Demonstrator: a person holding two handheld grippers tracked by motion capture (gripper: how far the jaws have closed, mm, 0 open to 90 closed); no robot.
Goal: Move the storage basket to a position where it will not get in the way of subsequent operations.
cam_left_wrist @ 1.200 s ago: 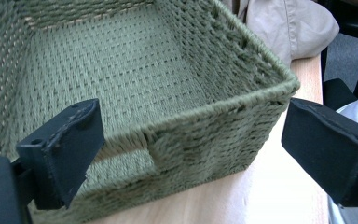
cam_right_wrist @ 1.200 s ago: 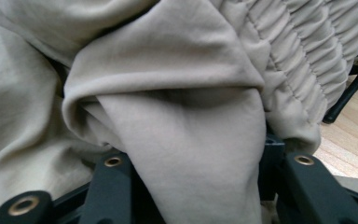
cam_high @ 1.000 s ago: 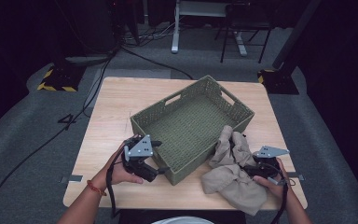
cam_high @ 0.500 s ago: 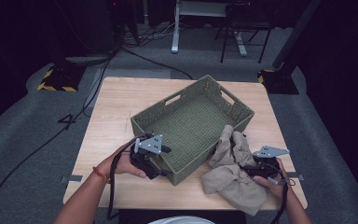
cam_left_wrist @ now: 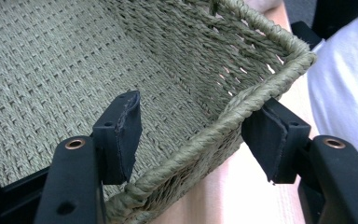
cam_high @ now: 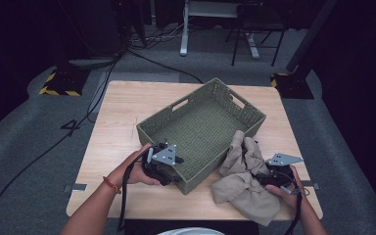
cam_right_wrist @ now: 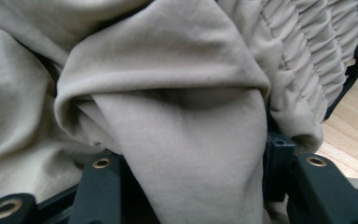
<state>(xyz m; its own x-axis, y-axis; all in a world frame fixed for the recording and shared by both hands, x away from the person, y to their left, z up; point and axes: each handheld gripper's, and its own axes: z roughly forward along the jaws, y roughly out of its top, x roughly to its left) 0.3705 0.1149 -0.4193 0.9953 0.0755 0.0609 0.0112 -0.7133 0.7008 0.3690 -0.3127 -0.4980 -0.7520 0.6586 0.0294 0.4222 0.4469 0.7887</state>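
Nearest, right: right gripper, held in the person's right hand at the near right edge of the table. A thick fold of the beige garment fills the space between its jaws; in the right gripper view the cloth lies bunched over both, its gathered elastic band at upper right. The jaws have just been opening a little. Whether the pads press the cloth cannot be told.

Nearest, left: left gripper, held in the person's left hand, an orange band on the wrist. It sits at the near corner of the basket. In the left gripper view the jaws straddle the braided rim, one pad inside the basket, the other outside over the table top. The jaws have just been closing, with the rim between them; a gap remains on each side, so nothing is gripped.

Middle: green woven basket, rectangular, set at an angle on the table, with handle slots in both end walls. The garment lies on the table against its right near wall, one end draped up onto the rim.

Far: grey carpet floor with black cables, a yellow-and-black striped base at left, chair and desk legs beyond.
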